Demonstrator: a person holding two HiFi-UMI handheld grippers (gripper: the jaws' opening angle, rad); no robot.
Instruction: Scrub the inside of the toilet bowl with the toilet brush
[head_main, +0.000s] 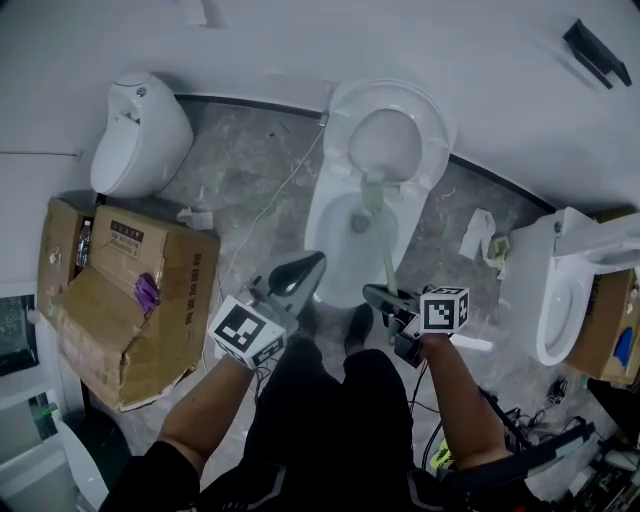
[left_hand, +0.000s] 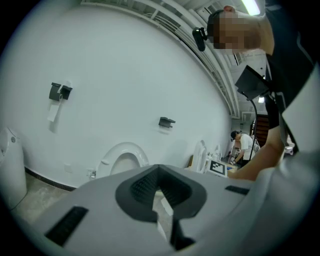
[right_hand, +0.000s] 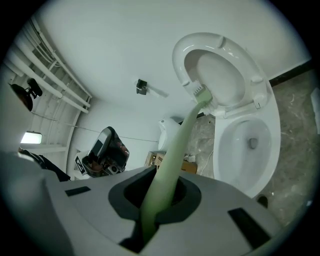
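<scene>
Marbled floor (head_main: 250, 170); right gripper (head_main: 388, 298) clamped on toilet brush (head_main: 384, 245); left gripper's (left_hand: 159, 192) closed, empty jaws only in its view

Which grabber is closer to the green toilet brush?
Right. The right gripper is clamped on the toilet brush by its green handle, in front of the toilet bowl. The left gripper sits off to the brush's left, jaws together, holding nothing.

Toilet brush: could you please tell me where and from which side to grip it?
Grip the toilet brush on its long handle's near end, from the person's side, jaws across it, as the right gripper does; the bristle head points away toward the toilet.
</scene>
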